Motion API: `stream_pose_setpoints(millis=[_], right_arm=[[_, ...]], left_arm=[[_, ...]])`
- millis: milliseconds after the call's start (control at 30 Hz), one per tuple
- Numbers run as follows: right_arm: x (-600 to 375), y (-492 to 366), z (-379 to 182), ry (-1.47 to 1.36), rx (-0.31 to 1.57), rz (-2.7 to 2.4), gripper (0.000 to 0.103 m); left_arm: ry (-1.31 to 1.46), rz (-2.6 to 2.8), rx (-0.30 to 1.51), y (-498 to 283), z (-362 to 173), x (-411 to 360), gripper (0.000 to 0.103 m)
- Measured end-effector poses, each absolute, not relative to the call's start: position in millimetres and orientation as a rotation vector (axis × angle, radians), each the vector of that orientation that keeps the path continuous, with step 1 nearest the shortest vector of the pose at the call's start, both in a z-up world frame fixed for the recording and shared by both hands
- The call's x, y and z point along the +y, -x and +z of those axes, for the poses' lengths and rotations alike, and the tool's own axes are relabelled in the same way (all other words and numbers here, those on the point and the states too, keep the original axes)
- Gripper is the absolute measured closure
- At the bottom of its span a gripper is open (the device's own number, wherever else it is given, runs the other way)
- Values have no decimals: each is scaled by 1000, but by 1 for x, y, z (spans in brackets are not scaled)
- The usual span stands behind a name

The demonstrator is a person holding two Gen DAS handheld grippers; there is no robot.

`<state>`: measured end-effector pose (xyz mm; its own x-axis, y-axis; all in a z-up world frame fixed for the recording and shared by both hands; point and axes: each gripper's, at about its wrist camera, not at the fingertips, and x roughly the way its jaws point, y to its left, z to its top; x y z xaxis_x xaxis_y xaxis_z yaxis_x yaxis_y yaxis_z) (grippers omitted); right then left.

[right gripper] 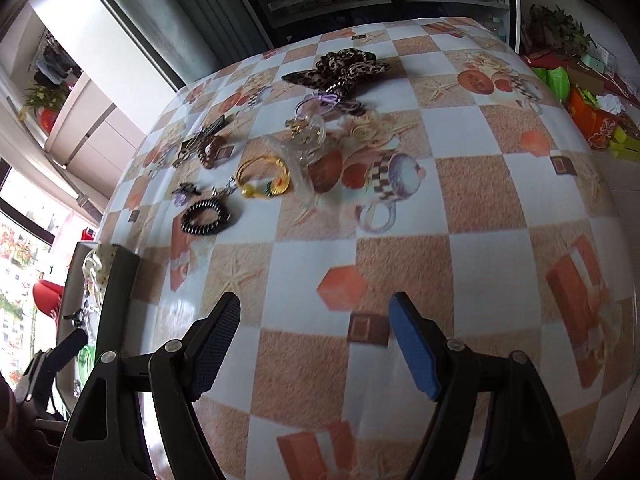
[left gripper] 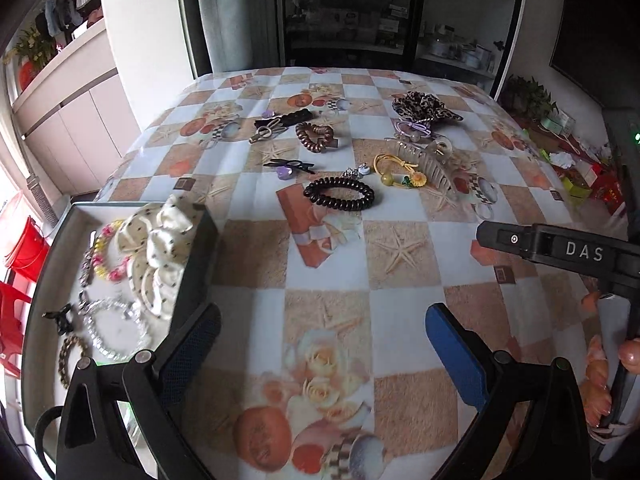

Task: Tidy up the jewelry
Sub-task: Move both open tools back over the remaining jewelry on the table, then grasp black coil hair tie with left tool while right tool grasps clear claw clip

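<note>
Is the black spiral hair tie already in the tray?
No, the black spiral hair tie lies on the tablecloth, apart from the tray.

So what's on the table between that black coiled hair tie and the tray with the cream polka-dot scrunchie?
Nothing: in the left wrist view, only bare patterned tablecloth separates the black coiled hair tie from the tray holding the cream polka-dot scrunchie.

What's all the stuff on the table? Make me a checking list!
Surface: checkered tablecloth, patterned.
Job's things: black coil hair tie, yellow hair tie, clear claw clip, leopard scrunchie loose on the cloth; tray at left holds spotted scrunchie, bracelets.
Clutter: boxes at the far right.
Grippers: left gripper and right gripper open, holding nothing.
Cables: nothing seen.
Surroundings: glass cabinet, white cupboards.
</note>
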<state>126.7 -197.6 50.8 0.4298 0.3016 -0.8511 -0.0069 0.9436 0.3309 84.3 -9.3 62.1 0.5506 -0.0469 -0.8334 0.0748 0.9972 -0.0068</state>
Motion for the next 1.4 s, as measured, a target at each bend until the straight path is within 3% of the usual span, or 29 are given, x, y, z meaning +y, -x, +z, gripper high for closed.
stream_pose_setpoints(millis=[167, 700, 833, 967, 1000, 1067, 1133, 1167, 1267, 1400], right_arm=[[-198, -153, 49, -283, 1111, 215, 38], [-188, -215, 29, -297, 1103, 236, 38], [-182, -223, 27, -271, 1098, 236, 55], [-178, -226, 27, -245, 1089, 232, 62], [-177, -227, 27, -235, 1089, 231, 64], [-175, -226, 26, -226, 1093, 242, 84], [-175, -224, 27, -224, 1084, 239, 88], [-176, -223, 28, -226, 1077, 239, 92], [-180, -219, 34, -241, 1059, 237, 94], [-187, -212, 39, -261, 1046, 235, 94]], left_arm=[[-22, -47, 992, -113, 50, -20, 0], [-34, 27, 1013, -183, 14, -31, 0], [-33, 32, 1018, -192, 6, -30, 0], [-22, 19, 1009, -196, 5, -30, 0], [-19, 13, 1008, -196, 4, -30, 4], [0, -14, 1005, -196, 6, -31, 14], [-4, -31, 1000, -196, 9, -33, 27], [-7, -38, 997, -195, 10, -34, 39], [-9, -58, 997, -192, 12, -35, 45], [-21, -88, 989, -186, 14, -35, 62]])
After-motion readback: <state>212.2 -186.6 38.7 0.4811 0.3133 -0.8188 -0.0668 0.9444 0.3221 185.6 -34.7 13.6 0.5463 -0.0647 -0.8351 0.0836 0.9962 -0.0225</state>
